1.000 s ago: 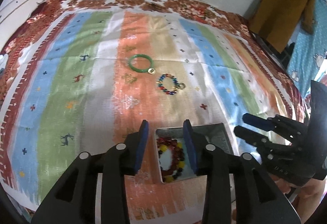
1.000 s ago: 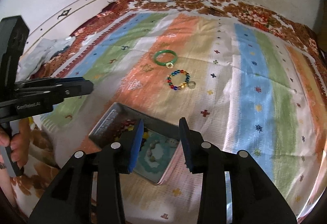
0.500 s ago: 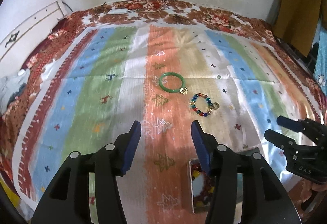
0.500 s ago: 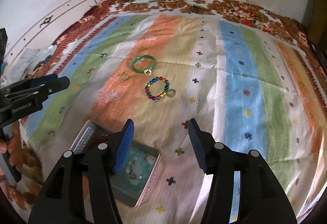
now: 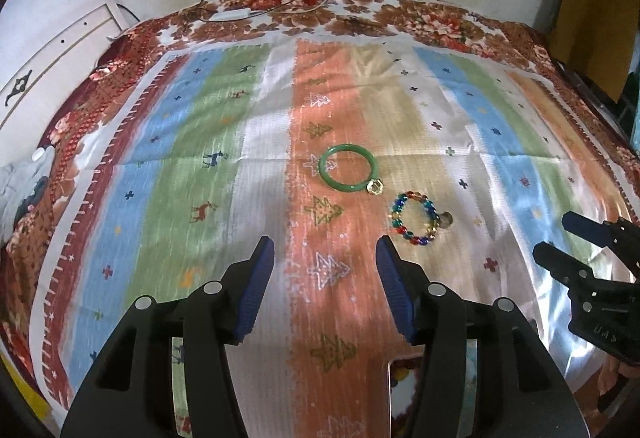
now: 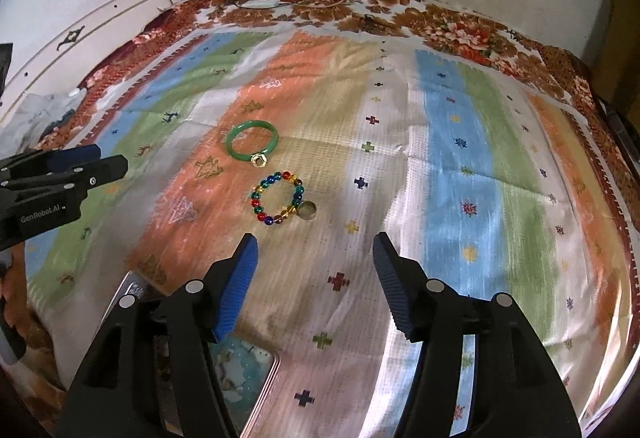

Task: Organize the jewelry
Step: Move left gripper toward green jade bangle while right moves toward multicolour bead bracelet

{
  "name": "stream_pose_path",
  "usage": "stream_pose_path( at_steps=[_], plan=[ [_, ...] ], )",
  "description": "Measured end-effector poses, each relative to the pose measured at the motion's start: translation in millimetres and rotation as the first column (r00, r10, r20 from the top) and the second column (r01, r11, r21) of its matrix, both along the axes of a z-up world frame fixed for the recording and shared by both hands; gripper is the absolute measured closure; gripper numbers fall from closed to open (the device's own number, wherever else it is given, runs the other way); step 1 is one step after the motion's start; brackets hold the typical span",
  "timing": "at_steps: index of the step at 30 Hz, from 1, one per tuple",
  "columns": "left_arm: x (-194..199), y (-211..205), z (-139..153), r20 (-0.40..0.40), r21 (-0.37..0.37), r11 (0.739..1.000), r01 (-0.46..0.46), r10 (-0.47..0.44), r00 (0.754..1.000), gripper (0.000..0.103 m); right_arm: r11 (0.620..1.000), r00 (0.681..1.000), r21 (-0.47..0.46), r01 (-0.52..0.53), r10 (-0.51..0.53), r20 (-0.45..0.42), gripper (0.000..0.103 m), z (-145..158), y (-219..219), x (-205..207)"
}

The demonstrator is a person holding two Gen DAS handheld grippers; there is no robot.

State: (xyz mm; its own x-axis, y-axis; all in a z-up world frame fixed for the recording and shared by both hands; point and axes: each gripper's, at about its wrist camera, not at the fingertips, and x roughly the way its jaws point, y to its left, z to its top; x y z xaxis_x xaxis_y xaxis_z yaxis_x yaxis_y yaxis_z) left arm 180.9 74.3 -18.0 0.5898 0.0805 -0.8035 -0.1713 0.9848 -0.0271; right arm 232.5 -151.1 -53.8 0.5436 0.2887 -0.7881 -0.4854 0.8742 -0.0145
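Note:
On the striped bedspread lie a green bangle [image 5: 344, 187] [image 6: 243, 158] with a small gold ring [image 5: 375, 186] [image 6: 259, 159] against it, and a multicoloured bead bracelet [image 5: 416, 240] [image 6: 256, 204] with a silver ring [image 5: 445, 219] [image 6: 308, 210] beside it. My left gripper [image 5: 325, 250] [image 6: 114, 157] stands open short of the bangle with only cloth between its pads. My right gripper [image 6: 315, 244] [image 5: 554, 234] hangs just short of the bead bracelet; its jaws are opening and hold nothing. A metal tin [image 5: 390, 378] [image 6: 128, 290] with beads inside lies under both grippers, mostly hidden.
Cables and a white power strip [image 5: 232, 14] lie at the bed's far edge against the wall. A white headboard [image 5: 60, 50] and grey cloth [image 5: 24, 178] are at the left, and a yellow garment [image 5: 592, 6] hangs at the right. A hand [image 6: 8, 302] grips the left tool.
Both grippers have opened wider and moved forward from over the tin toward the bangle and bead bracelet. The tin has slid to the bottom edge of both views.

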Motion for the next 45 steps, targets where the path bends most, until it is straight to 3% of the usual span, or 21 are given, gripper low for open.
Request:
stream_pose_path(
  at_steps=[6, 10, 19, 23, 45],
  plan=[
    [17, 6, -3, 0.006, -0.017, 1.0, -0.009, 0.009, 1.0, 0.047, 0.999, 0.999, 0.039, 0.019, -0.017, -0.043, 0.044, -7, 1, 20],
    [31, 12, -9, -0.017, -0.088, 0.996, -0.008, 0.007, 1.0, 0.047, 0.997, 0.996, 0.064, 0.036, -0.031, -0.087, 0.044, -13, 3, 36],
    [58, 28, -26, -0.044, -0.109, 0.993, -0.049, 0.045, 0.998, 0.047, 0.997, 0.989, 0.077, 0.03, -0.019, -0.146, 0.044, -23, 11, 58],
    [71, 38, -36, -0.068, -0.154, 0.986, -0.068, 0.058, 0.996, 0.047, 0.995, 0.984, 0.094, 0.034, -0.017, -0.175, 0.043, -28, 12, 68],
    [111, 39, -59, -0.101, -0.151, 0.987, -0.063, 0.048, 0.994, 0.047, 0.999, 0.978, 0.033, -0.007, 0.013, -0.208, 0.044, -51, 37, 93]
  ],
)
